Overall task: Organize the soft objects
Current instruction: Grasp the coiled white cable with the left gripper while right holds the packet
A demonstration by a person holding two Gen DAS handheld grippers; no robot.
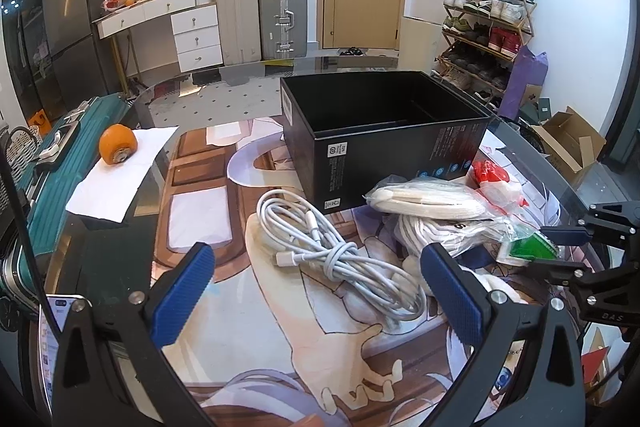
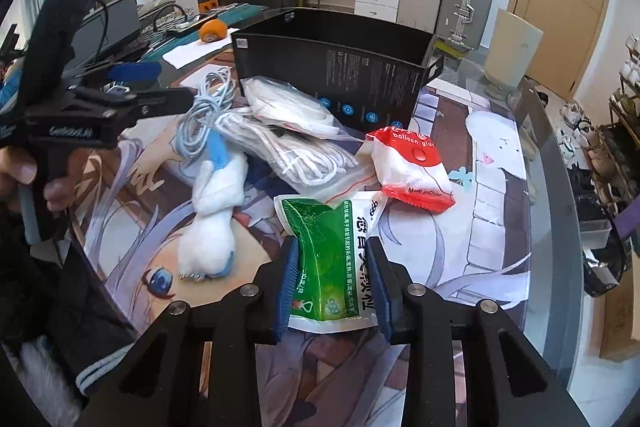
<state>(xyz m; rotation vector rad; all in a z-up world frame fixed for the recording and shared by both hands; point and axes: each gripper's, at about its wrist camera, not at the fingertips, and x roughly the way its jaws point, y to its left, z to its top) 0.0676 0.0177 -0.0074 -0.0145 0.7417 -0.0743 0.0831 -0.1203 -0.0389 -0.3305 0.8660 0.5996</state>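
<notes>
Your right tongs [image 2: 333, 281] squeeze the green packet [image 2: 324, 247] on the table mat [image 2: 492, 211], and your left tongs [image 1: 316, 291] hang wide open over the white cable [image 1: 320, 247].

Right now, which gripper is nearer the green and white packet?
Right. The right gripper has its fingers around the green and white packet; the left gripper hovers apart, over the white cable.

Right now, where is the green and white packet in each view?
Left wrist view: the green and white packet is at the right edge, mostly hidden behind clear bags, at the right gripper.
Right wrist view: the packet is bottom centre, pinched between the blue pads.
Shared landmark: the open black box stands beyond it in both.
</notes>
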